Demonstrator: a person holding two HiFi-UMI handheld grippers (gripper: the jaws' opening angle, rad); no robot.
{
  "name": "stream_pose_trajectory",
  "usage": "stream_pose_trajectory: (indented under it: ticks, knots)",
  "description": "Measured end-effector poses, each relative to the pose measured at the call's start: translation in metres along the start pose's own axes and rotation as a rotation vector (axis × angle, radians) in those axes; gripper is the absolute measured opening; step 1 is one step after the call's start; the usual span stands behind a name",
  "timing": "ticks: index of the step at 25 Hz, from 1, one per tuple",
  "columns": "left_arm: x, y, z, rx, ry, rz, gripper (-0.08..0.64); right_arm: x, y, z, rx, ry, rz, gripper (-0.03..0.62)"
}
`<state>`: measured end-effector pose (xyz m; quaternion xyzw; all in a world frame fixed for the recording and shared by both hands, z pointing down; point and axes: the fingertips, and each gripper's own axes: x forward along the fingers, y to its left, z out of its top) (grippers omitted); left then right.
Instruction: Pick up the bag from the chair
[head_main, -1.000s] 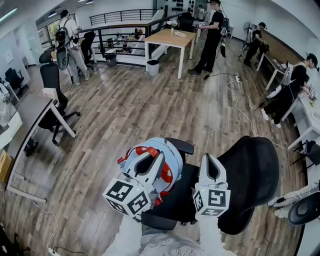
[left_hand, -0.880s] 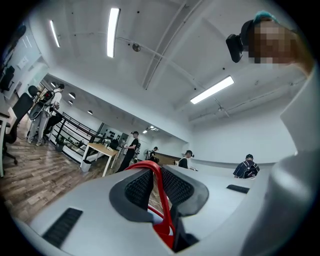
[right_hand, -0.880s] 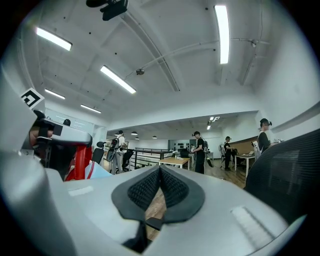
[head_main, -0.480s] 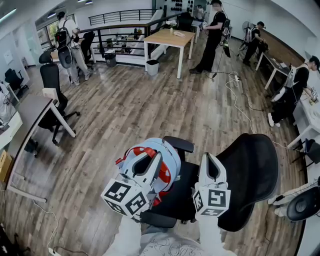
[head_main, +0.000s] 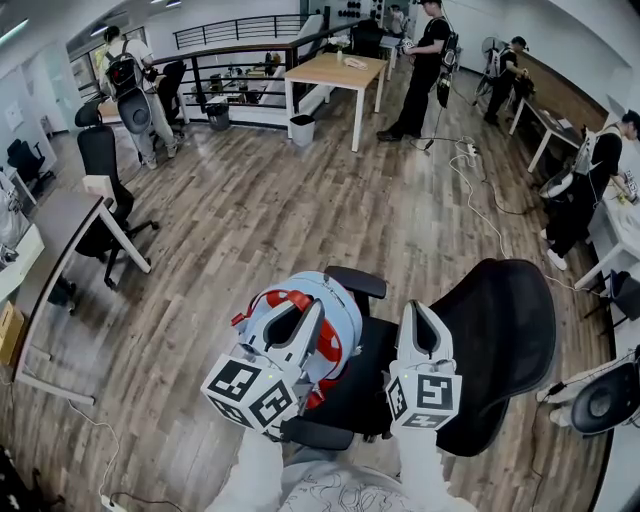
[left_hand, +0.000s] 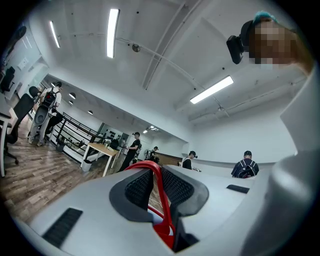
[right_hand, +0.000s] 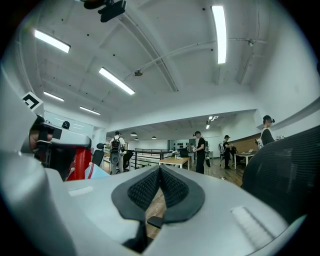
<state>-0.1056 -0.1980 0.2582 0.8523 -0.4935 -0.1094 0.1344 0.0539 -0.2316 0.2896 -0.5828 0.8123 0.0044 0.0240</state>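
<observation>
A light blue bag (head_main: 345, 312) with red straps (head_main: 292, 299) hangs over the left side of the black office chair (head_main: 505, 335). My left gripper (head_main: 314, 312) is shut on a red strap (left_hand: 160, 195), which runs up between its jaws in the left gripper view. Whether the bag still touches the seat is hidden. My right gripper (head_main: 414, 310) is held to the right of the bag, above the seat, shut with nothing between its pads (right_hand: 171, 189). In the right gripper view the bag (right_hand: 96, 172) shows at the left and the chair's mesh back (right_hand: 290, 172) at the right.
The chair's armrest (head_main: 356, 282) juts out behind the bag. A grey desk (head_main: 60, 235) with another black chair (head_main: 105, 170) stands at the left. A wooden table (head_main: 335, 72) and a railing lie far ahead. Several people stand at the back and right. Cables run across the wooden floor (head_main: 480, 215).
The grippers and the bag hold almost the same place. The people at the back have moved a little.
</observation>
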Motion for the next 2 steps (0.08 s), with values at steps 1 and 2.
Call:
stream_pose_trajectory:
  ticks: [1, 2]
  knots:
    - [0.0004, -0.0012, 0.0005, 0.000, 0.001, -0.001, 0.057, -0.0003, -0.0007, 0.0007, 0.001, 0.000, 0.000, 0.009]
    - [0.0008, -0.0025, 0.0010, 0.000, 0.001, -0.002, 0.057, -0.0007, -0.0014, 0.0015, 0.002, -0.001, 0.000, 0.009]
